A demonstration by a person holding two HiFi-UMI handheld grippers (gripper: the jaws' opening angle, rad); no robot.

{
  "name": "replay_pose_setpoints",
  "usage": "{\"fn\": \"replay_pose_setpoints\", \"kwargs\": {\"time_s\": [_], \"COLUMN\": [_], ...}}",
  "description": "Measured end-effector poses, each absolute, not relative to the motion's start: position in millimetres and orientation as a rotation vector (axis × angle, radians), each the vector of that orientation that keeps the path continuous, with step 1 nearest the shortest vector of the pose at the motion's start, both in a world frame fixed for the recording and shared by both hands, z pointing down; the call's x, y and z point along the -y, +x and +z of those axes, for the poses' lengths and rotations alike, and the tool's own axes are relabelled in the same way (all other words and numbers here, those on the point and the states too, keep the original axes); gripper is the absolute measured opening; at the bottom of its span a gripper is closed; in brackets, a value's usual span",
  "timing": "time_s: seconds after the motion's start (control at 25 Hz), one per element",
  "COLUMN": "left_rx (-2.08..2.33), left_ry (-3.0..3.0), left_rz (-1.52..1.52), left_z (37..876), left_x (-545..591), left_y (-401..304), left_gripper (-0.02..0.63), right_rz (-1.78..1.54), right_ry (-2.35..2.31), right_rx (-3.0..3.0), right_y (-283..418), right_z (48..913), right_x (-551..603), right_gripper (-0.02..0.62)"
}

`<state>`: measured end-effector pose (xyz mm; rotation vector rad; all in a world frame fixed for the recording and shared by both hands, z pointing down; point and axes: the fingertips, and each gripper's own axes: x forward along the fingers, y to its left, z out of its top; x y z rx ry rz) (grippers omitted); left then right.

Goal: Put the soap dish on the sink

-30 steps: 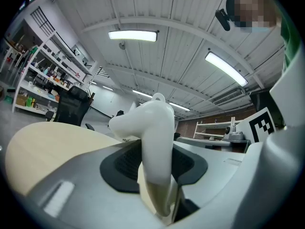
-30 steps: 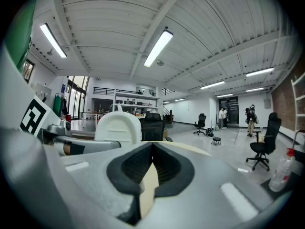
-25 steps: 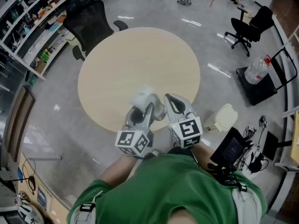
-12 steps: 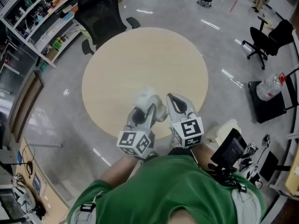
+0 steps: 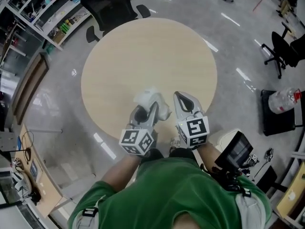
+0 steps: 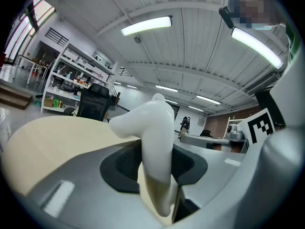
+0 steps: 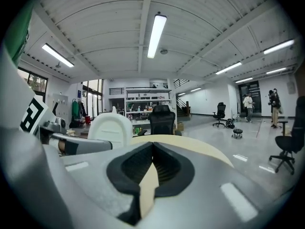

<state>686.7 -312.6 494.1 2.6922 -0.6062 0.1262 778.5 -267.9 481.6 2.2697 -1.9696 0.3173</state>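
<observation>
A white soap dish (image 5: 151,100) hangs over the near part of the round beige table (image 5: 143,51). My left gripper (image 5: 151,110) is shut on it, and the left gripper view shows the dish (image 6: 153,137) standing on edge between the dark pads. Just to its right, my right gripper (image 5: 181,98) is shut with nothing in it. In the right gripper view the jaws (image 7: 151,149) meet at the tips, and the soap dish (image 7: 110,128) shows to their left. Both grippers point across the table, slightly downward.
A black office chair (image 5: 108,5) stands at the table's far side, with stocked shelves (image 5: 45,11) at the upper left. On the right are a water bottle (image 5: 281,100) on a black cart and another chair (image 5: 287,46). A white seat (image 5: 223,138) is near my right hip.
Both grippers have moved forward from the table's near edge to further over its top. The soap dish stays in the left gripper, and the right stays shut.
</observation>
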Motion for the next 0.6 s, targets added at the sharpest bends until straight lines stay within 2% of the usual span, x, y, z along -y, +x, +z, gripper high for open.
{"fn": "replay_pose_setpoints", "kwargs": {"time_s": [0.6], "left_rx": [0.615], "left_ry": [2.558], "left_rz": [0.349], "left_z": [587], "left_x": [354], "left_y": [725], "left_gripper": [0.155], "right_rz": [0.528], "right_ry": [2.157], "right_rx": [1.879], "right_y": [814], "right_z": [573], "right_x": [306], "right_gripper": [0.003]}}
